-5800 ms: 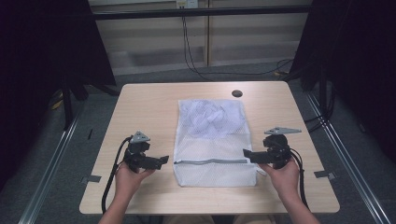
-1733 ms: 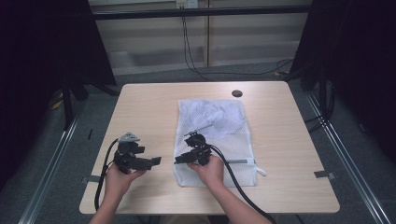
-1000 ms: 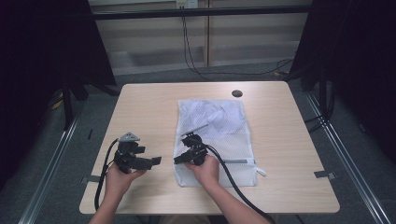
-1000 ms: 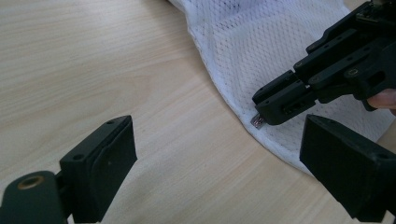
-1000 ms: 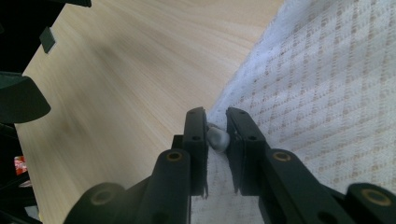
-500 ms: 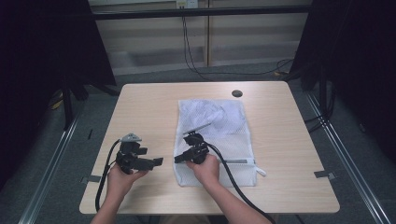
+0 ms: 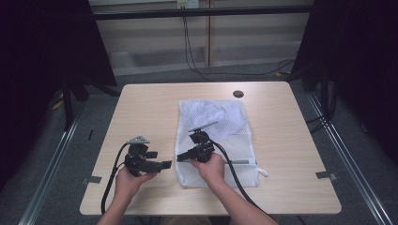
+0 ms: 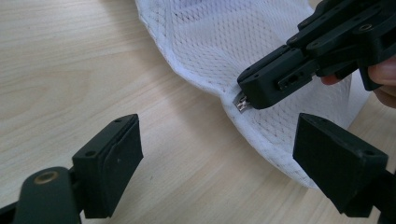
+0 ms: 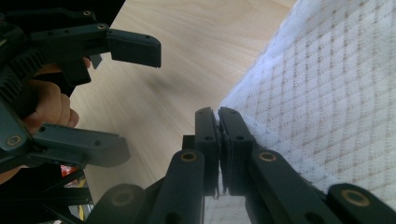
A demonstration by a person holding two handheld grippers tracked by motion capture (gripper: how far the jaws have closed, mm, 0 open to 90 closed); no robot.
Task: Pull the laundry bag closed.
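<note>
A white mesh bag (image 7: 216,122) lies flat on the wooden table (image 7: 141,108), its zipper (image 7: 241,162) running along the near end. My right gripper (image 7: 180,158) reaches across the bag to its near left edge and is shut on the small metal zipper pull (image 8: 240,102). The bag's mesh (image 9: 336,93) runs along the right gripper's (image 9: 218,114) closed jaws. My left gripper (image 7: 165,165) is just left of the bag, open, and its jaws have just been closing a little. Nothing lies between its pads (image 8: 116,149); the bag's edge (image 8: 261,135) is just ahead.
A dark round hole (image 7: 238,93) sits in the tabletop beyond the bag. Black cables (image 7: 112,173) trail from both grippers off the near edge. Bare wood stretches left and right of the bag. Dark curtains and metal floor rails (image 7: 51,168) flank the table.
My right gripper has crossed from the bag's right edge to its near left edge and closed there. The left gripper has drifted slightly toward the bag.
</note>
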